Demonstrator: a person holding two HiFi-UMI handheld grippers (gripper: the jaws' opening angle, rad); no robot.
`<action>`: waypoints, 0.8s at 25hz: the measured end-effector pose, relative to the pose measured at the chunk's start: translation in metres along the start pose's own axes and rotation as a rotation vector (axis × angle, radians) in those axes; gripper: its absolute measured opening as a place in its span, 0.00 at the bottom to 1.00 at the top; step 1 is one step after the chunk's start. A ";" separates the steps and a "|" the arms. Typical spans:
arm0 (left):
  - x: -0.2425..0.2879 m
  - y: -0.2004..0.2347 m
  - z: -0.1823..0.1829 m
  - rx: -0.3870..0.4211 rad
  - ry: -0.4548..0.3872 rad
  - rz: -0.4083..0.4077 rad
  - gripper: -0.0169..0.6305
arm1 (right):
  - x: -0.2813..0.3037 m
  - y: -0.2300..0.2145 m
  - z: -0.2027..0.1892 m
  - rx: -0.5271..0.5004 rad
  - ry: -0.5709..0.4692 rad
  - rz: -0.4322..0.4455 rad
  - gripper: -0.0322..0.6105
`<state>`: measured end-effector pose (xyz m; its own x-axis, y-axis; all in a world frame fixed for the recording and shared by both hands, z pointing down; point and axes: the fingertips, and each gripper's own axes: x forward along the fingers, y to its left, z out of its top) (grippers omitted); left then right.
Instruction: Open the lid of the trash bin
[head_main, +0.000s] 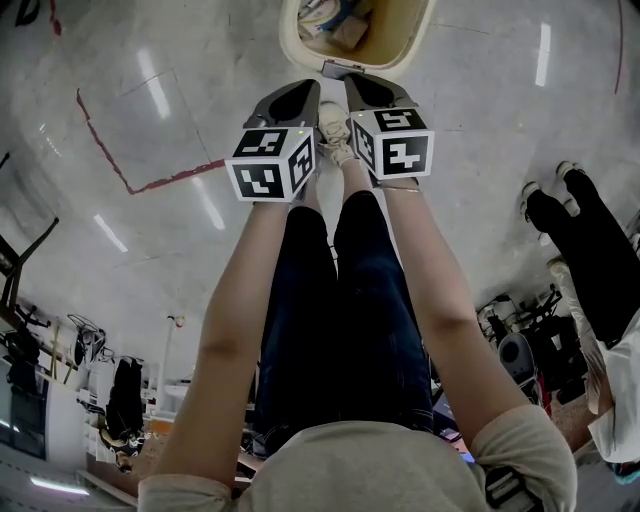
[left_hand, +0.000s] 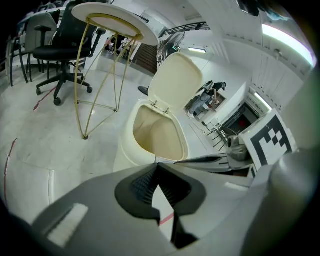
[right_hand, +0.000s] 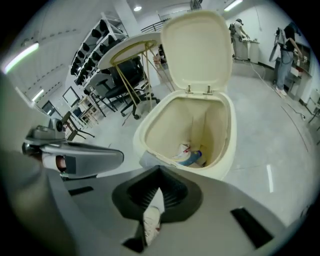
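Note:
The cream trash bin (head_main: 403, 30) stands on the floor just beyond both grippers, and its lid (right_hand: 197, 47) is raised upright. Some rubbish (right_hand: 190, 155) lies at the bottom. The same bin (left_hand: 125, 150) and raised lid (left_hand: 175, 82) show in the left gripper view. My left gripper (head_main: 298, 90) and right gripper (head_main: 362, 84) hang side by side over the bin's near edge, both shut and holding nothing. A grey pedal (head_main: 340, 68) sticks out at the bin's foot. My white shoe (head_main: 333, 128) is between the grippers, a little short of the pedal.
A round table on thin gold legs (left_hand: 107, 65) and black office chairs (left_hand: 55, 50) stand left of the bin. Another person's legs (head_main: 585, 235) are at the right. A red tape line (head_main: 120, 165) runs across the grey floor.

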<state>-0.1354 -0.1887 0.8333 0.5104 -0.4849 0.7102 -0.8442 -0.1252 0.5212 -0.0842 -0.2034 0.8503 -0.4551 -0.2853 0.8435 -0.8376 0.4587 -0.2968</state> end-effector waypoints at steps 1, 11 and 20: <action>0.000 -0.001 0.000 0.002 0.001 -0.001 0.04 | 0.000 0.000 0.001 -0.001 -0.007 -0.002 0.05; -0.005 -0.014 0.006 0.008 0.013 0.002 0.04 | -0.008 0.007 0.001 -0.038 0.017 -0.015 0.05; -0.041 -0.030 0.035 0.035 -0.019 0.000 0.04 | -0.067 0.013 0.023 -0.104 -0.026 -0.039 0.05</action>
<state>-0.1369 -0.1958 0.7719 0.5078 -0.5011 0.7007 -0.8494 -0.1555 0.5043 -0.0720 -0.1976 0.7798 -0.4315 -0.3260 0.8411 -0.8198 0.5309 -0.2147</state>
